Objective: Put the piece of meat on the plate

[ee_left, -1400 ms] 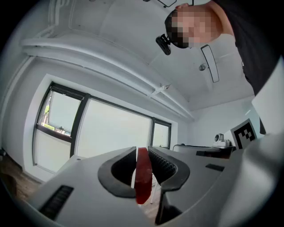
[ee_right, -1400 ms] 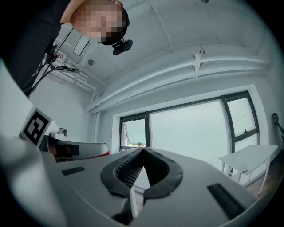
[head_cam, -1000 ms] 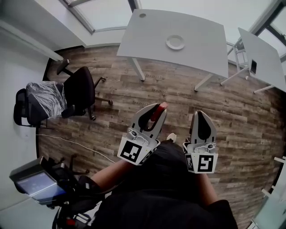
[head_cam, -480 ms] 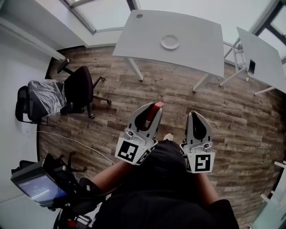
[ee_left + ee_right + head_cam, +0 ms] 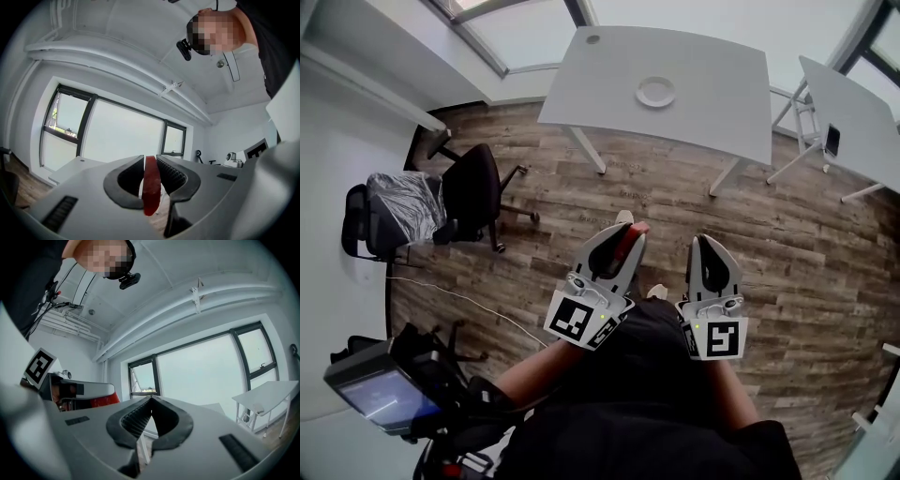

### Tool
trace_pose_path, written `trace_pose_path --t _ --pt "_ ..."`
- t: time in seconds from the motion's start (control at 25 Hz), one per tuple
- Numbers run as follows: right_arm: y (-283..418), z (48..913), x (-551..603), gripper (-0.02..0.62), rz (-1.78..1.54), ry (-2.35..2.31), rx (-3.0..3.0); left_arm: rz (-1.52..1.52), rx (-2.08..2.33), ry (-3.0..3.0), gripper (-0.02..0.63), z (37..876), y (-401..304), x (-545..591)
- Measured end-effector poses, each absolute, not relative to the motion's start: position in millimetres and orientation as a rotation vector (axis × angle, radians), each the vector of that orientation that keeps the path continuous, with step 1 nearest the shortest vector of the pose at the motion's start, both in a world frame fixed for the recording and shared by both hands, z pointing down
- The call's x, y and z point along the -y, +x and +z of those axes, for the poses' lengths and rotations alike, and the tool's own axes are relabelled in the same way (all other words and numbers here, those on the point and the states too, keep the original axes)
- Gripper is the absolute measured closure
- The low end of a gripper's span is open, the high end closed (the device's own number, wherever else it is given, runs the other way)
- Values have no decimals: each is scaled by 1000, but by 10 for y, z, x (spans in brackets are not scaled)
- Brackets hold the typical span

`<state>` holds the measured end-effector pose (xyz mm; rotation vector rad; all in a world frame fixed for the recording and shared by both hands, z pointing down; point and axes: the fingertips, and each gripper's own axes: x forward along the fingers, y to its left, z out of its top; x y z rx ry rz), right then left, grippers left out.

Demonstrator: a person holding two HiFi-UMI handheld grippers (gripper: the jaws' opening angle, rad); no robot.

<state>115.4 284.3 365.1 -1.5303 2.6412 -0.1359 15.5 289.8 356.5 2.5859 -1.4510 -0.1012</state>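
Head view: left gripper (image 5: 628, 231), held out level over the plank floor (image 5: 675, 192), jaws pinching a piece of meat (image 5: 623, 246), red, standing on edge between the tips. Right gripper (image 5: 705, 242) just beside it, jaws pressed together, nothing in them. Plate (image 5: 655, 91), white, round, lying on the white table (image 5: 712, 89) well apart from both grippers, across the floor. Second white table (image 5: 853, 117) at the right edge. Black office chair (image 5: 473, 192) at the left, a second chair with a plastic cover (image 5: 394, 208) beside it. Device with a screen (image 5: 370, 392) at the lower left.

Left gripper view: left gripper (image 5: 150, 159), ribbed pads clamped on both flat faces of the piece of meat (image 5: 150, 187), whose lower end hangs below the jaws. White table (image 5: 70, 169) low at the left, under the windows (image 5: 122, 136).

Right gripper view: right gripper (image 5: 151, 400), tips touching, empty. Piece of meat (image 5: 102, 401) visible at the left in the other gripper. A white table (image 5: 265, 397) at the right.
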Motion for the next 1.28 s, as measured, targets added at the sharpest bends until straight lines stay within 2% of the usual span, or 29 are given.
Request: trace_pose_path --t 0.28,0.68,1.28 --pt "1208 3674 -2533 591 -95 -1537 -2657 -123 1462 2564 518 3649 139 -2531" --pt "1058 3694 -1443 592 -63 -1634 -2643 -152 1405 2561 518 3730 -103 -1435" --pt "254 3730 588 592 -83 -1639 -2690 -119 1314 2590 518 3733 -722 491"
